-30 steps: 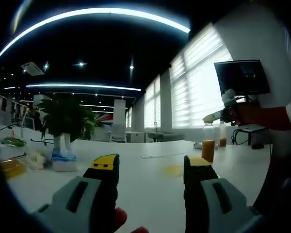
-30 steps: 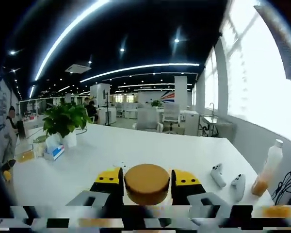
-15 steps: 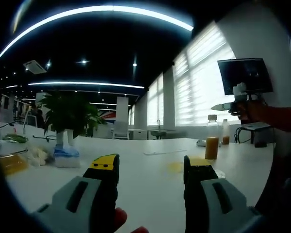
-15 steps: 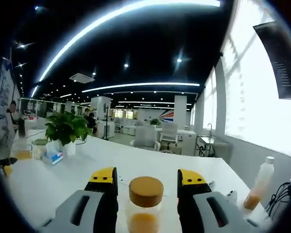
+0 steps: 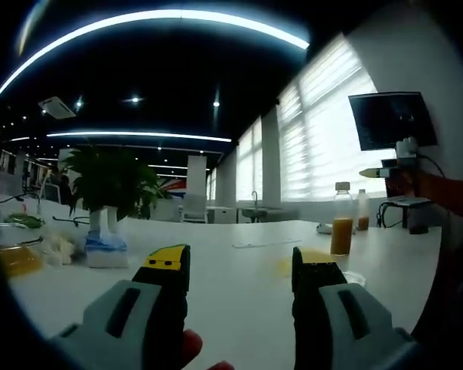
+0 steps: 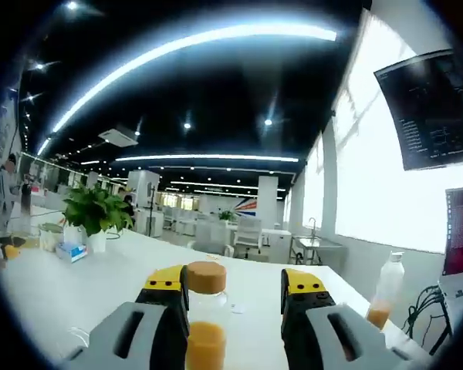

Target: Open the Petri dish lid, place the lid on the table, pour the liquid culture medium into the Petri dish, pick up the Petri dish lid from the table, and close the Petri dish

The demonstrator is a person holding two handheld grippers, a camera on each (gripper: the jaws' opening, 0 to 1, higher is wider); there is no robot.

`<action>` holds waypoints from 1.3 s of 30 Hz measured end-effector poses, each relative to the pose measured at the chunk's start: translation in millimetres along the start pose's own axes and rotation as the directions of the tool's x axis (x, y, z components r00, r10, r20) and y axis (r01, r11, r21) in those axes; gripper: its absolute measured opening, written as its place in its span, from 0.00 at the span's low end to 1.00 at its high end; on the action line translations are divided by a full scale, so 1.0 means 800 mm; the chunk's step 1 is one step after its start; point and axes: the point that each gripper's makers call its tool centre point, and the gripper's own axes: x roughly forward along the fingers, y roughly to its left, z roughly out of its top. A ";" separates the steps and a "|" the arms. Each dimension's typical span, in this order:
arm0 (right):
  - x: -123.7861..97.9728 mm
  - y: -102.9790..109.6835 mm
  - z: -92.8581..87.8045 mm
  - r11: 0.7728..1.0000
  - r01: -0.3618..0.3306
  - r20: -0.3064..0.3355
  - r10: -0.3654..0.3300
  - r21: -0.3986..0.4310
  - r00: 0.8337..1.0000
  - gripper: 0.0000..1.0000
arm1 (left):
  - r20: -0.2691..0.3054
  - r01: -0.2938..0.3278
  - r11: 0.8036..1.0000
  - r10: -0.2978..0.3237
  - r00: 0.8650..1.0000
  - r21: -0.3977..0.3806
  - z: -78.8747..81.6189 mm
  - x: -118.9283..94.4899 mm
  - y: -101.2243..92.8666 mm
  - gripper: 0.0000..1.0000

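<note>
The step in hand seems to be the pouring one, at its start: the bottle of orange liquid culture medium (image 6: 205,324) stands upright on the white table (image 6: 77,293), with its tan cap on, and nothing is being poured yet. In the right gripper view the right gripper (image 6: 235,289) has its two yellow-tipped jaws wide apart, one on each side of the bottle; the bottle is close against the left jaw, but I cannot tell if it touches it, and a clear gap remains to the right jaw, so the gripper holds nothing. In the left gripper view the left gripper (image 5: 239,266) is also spread open and empty, hanging low over the table. Just past its right jaw lies a flat clear round thing that I take for the Petri dish (image 5: 347,277), near a yellowish patch on the table; whether the lid is on it or beside it is too small to tell. Farther back the same bottle (image 5: 341,230) stands, with a second bottle just behind it, and a potted plant (image 5: 108,185) stands well apart at the left. The next move, as I judge it, calls for closing the right jaws on the bottle body, centred and firm, before carrying it to the dish; the cap also needs attention first.
</note>
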 end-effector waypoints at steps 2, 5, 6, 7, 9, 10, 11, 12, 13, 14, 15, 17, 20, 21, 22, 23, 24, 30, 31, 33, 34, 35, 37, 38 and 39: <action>-0.008 -0.004 -0.006 1.000 0.010 0.003 -0.010 0.017 1.000 0.42 | 0.005 -0.011 1.000 0.011 1.000 0.000 0.000 0.000 0.002 0.45; -0.019 -0.006 -0.019 0.999 0.019 -0.001 -0.019 0.041 1.000 0.42 | 0.008 -0.022 1.000 0.022 1.000 0.000 0.000 0.001 0.005 0.45; -0.022 -0.007 -0.023 0.999 0.023 -0.004 -0.022 0.048 1.000 0.42 | 0.010 -0.022 1.000 0.022 1.000 0.000 0.001 0.001 0.005 0.45; -0.025 -0.009 -0.028 0.998 0.025 -0.009 -0.025 0.057 1.000 0.42 | 0.011 -0.023 1.000 0.023 1.000 0.000 0.002 0.002 0.005 0.45; -0.032 -0.010 -0.035 0.997 0.030 -0.009 -0.030 0.072 1.000 0.42 | 0.015 -0.022 1.000 0.022 1.000 0.004 0.003 0.003 0.004 0.45; -0.034 -0.010 -0.038 0.997 0.032 -0.012 -0.031 0.074 0.999 0.42 | 0.016 -0.023 1.000 0.023 1.000 0.005 0.004 0.003 0.004 0.45; -0.038 -0.010 -0.040 0.996 0.035 -0.012 -0.034 0.078 0.999 0.42 | 0.017 -0.022 1.000 0.021 1.000 0.005 0.005 0.004 0.003 0.45; -0.042 -0.010 -0.044 0.996 0.038 -0.015 -0.037 0.080 0.999 0.42 | 0.018 -0.020 1.000 0.019 1.000 0.006 0.005 0.004 0.002 0.45; -0.044 -0.010 -0.047 0.996 0.038 -0.018 -0.037 0.080 0.999 0.42 | 0.019 -0.019 1.000 0.019 1.000 0.007 0.005 0.005 0.002 0.45; -0.047 -0.009 -0.050 0.996 0.039 -0.021 -0.037 0.080 0.999 0.42 | 0.018 -0.020 1.000 0.020 1.000 0.008 0.005 0.006 0.002 0.45; -0.050 -0.008 -0.052 0.996 0.038 -0.024 -0.036 0.081 0.999 0.42 | 0.018 -0.021 1.000 0.021 1.000 0.007 0.005 0.006 0.002 0.45; -0.054 -0.006 -0.057 0.996 0.036 -0.028 -0.034 0.083 0.999 0.42 | 0.020 -0.022 1.000 0.022 1.000 0.006 0.005 0.007 0.003 0.45; -0.061 -0.005 -0.069 0.996 0.042 -0.041 -0.039 0.075 0.998 0.42 | 0.021 -0.025 1.000 0.025 0.999 0.004 0.004 0.007 0.004 0.44; -0.064 -0.004 -0.074 0.995 0.044 -0.046 -0.040 0.086 0.998 0.42 | 0.022 -0.027 1.000 0.027 0.999 0.004 0.005 0.007 0.004 0.44; -0.066 -0.003 -0.079 0.995 0.044 -0.051 -0.040 0.091 0.998 0.42 | 0.022 -0.028 1.000 0.028 0.999 0.003 0.004 0.007 0.005 0.44; -0.069 -0.002 -0.085 0.995 0.046 -0.058 -0.041 0.094 0.997 0.42 | 0.023 -0.030 1.000 0.030 0.999 0.003 0.004 0.007 0.005 0.44; -0.071 -0.001 -0.090 0.994 0.049 -0.063 -0.043 0.096 0.997 0.42 | 0.025 -0.029 1.000 0.029 0.999 0.001 0.004 0.007 0.005 0.44; -0.081 0.004 -0.107 0.992 0.056 -0.084 -0.047 0.109 0.995 0.42 | 0.034 -0.028 1.000 0.028 0.999 -0.005 0.007 0.009 0.002 0.44; -0.081 0.004 -0.108 0.992 0.055 -0.085 -0.046 0.110 0.995 0.42 | 0.035 -0.027 1.000 0.028 0.999 -0.004 0.007 0.010 0.002 0.44; -0.084 0.008 -0.109 0.993 0.053 -0.087 -0.043 0.108 0.995 0.42 | 0.037 -0.025 1.000 0.025 0.999 -0.002 0.008 0.010 0.000 0.44; -0.086 0.010 -0.110 0.993 0.052 -0.089 -0.043 0.102 0.995 0.42 | 0.041 -0.026 1.000 0.026 0.999 -0.003 0.009 0.010 0.000 0.44; -0.087 0.010 -0.112 0.994 0.052 -0.092 -0.042 0.099 0.995 0.42 | 0.041 -0.028 1.000 0.028 0.999 -0.006 0.009 0.010 0.001 0.44; -0.088 0.012 -0.115 0.994 0.049 -0.097 -0.039 0.099 0.994 0.42 | 0.042 -0.031 0.999 0.031 0.999 -0.009 0.008 0.009 0.002 0.44; -0.089 0.012 -0.117 0.994 0.051 -0.099 -0.041 0.100 0.994 0.42 | 0.039 -0.030 0.999 0.031 0.999 -0.010 0.007 0.009 0.001 0.44; -0.090 0.013 -0.118 0.993 0.051 -0.101 -0.041 0.103 0.994 0.42 | 0.038 -0.028 1.000 0.029 0.999 -0.009 0.007 0.009 0.000 0.44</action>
